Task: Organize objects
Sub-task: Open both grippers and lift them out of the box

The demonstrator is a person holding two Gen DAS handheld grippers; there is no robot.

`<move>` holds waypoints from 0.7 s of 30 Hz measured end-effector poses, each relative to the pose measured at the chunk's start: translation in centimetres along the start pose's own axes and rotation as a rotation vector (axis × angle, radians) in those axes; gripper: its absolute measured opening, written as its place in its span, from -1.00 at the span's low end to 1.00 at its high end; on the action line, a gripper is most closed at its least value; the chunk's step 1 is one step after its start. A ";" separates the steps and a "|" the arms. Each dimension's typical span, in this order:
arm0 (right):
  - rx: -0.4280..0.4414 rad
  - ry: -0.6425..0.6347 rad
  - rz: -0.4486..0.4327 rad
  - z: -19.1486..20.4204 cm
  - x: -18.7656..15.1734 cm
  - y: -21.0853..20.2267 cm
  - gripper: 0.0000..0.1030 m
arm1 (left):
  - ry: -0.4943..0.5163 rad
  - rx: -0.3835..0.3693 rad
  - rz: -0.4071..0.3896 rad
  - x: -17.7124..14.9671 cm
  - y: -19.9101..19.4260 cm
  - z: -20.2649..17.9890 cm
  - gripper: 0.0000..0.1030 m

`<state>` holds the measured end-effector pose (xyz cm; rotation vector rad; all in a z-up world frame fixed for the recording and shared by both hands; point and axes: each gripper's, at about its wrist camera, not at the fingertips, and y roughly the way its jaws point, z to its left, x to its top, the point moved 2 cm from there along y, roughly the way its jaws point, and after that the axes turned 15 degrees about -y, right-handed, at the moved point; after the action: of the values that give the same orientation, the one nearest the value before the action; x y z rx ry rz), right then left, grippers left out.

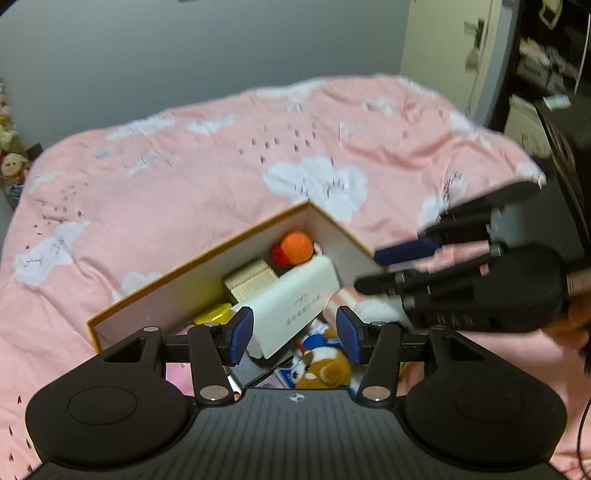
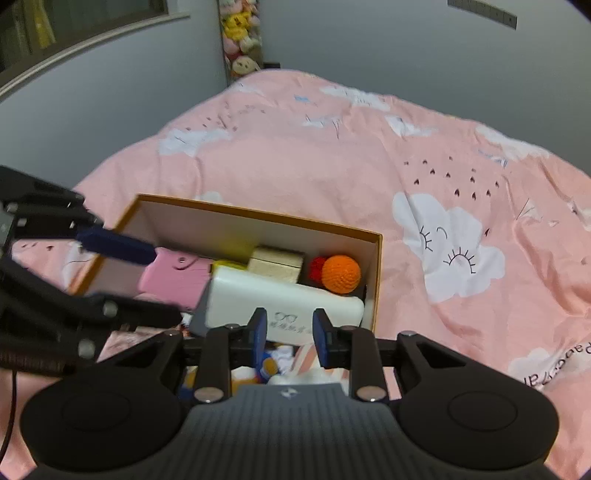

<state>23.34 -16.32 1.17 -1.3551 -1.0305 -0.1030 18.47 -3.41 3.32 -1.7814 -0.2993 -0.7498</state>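
1. Box (image 2: 373, 266), holding white case (image 2: 284, 302) and orange ball (image 2: 340, 274), lies on bed (image 2: 295, 155) near its front edge.
2. Left gripper (image 1: 294, 334): jaws apart, empty.
3. Right gripper (image 2: 289, 334): jaws apart, empty.

Bed (image 1: 184, 177) fills most of both views, covered by a pink duvet (image 2: 314, 162) printed with white clouds (image 2: 450, 247), small dark raindrop marks and some dark lettering at the right edge. Plain grey-blue wall (image 1: 184, 48) behind the bed. Cream door (image 1: 454, 55) with a dark handle at far right in the left wrist view; beside it a dark shelf unit (image 1: 546, 62) with blurred clutter. Plush toys (image 2: 242, 37) stacked in the corner past the bed's far end, more at the left edge (image 1: 11, 162). Window frame (image 2: 74, 33) with a pale sill at upper left, right wrist view. Dim indoor light, soft shadows.
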 end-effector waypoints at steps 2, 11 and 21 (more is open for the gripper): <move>-0.004 -0.006 -0.023 0.9 -0.5 -1.6 -0.39 | -0.032 0.007 -0.032 -0.4 -1.2 -0.4 0.20; -0.049 -0.002 -0.123 4.4 -3.3 -6.6 -0.18 | -0.115 0.134 -0.257 -4.0 -6.6 -2.1 0.65; -0.122 0.083 -0.155 6.4 -7.3 -8.3 -0.06 | -0.239 0.293 -0.350 -11.0 -6.7 -4.2 0.75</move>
<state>10.62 -16.85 1.77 -1.3673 -1.0724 -0.3400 4.97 -3.21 2.35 -1.5549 -0.8540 -0.6933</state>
